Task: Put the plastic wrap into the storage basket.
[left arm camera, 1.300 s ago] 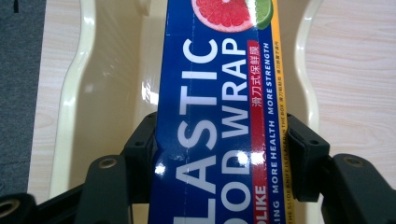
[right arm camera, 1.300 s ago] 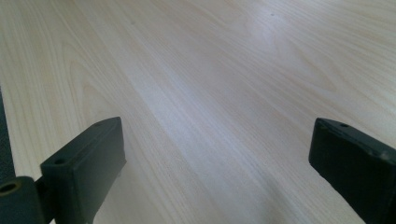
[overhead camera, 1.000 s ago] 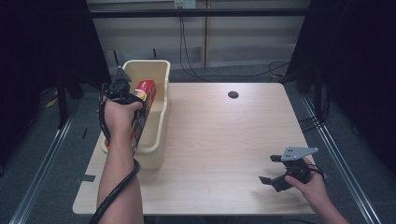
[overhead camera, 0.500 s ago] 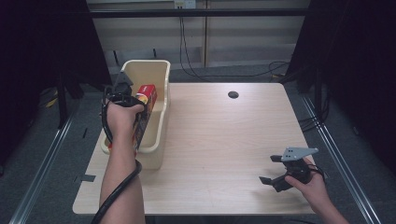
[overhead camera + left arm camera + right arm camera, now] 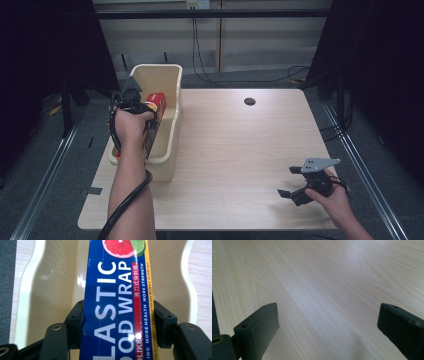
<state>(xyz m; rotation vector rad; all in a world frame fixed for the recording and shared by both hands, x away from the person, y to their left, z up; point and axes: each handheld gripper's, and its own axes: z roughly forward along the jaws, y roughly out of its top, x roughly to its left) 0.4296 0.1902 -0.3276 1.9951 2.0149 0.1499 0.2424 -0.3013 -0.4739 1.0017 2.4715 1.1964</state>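
Blue printed cardboard, glossy, makes the plastic wrap box [image 5: 117, 302], a long and narrow carton that stands leaning inside the cream plastic bin [image 5: 167, 80] at the far left of the counter [image 5: 240, 150]. The left gripper [image 5: 117, 312] has its fingers [image 5: 75, 317] closed on the two narrow sides of this box, at about the middle of its length. I judge the box to be light and rather stiff, but the thin cardboard can dent if squeezed hard, and the shiny print may slip a little. Holding it across the narrow sides near the middle seems the best place, because the long box would swing if taken at one end. The right gripper [image 5: 302, 185] rests at the near right of the counter, fingers wide open and holding nothing.
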